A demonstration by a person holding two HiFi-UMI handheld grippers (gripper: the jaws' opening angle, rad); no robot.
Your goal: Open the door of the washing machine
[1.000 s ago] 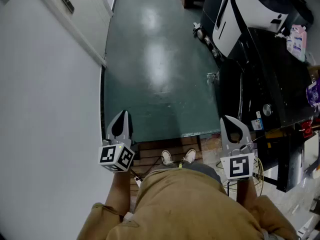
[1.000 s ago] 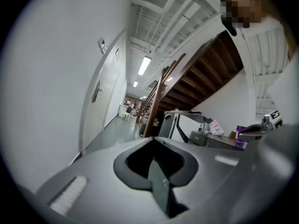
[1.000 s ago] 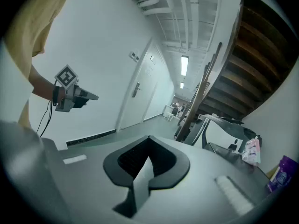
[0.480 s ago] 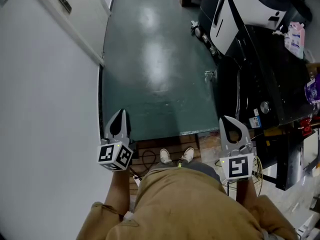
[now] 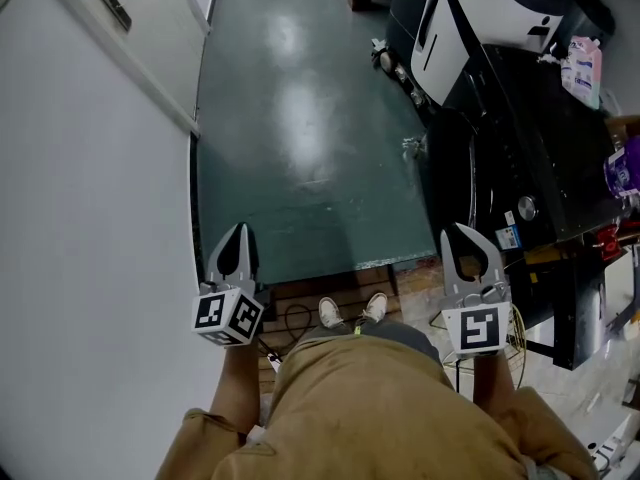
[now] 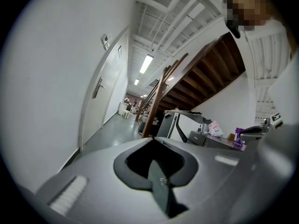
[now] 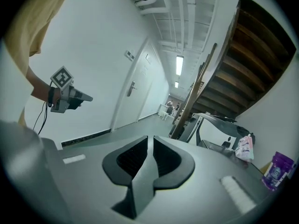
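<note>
Black washer [image 5: 480,178], as I judge it, stands at the right of the green floor [image 5: 300,148], and I can't tell that its door has been touched, so the whole job is left. My left gripper [image 5: 240,233] and right gripper [image 5: 458,238] hang short of the washer, fingers together on both, holding nothing

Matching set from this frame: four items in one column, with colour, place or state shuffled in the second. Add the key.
1. right gripper
2. door handle
3. bottle
4. floor

a. dark green, glossy
b. purple
c. jaws shut, nothing between them
d. on the white door, left side

Pairs: 1-c, 2-d, 3-b, 4-a
</note>
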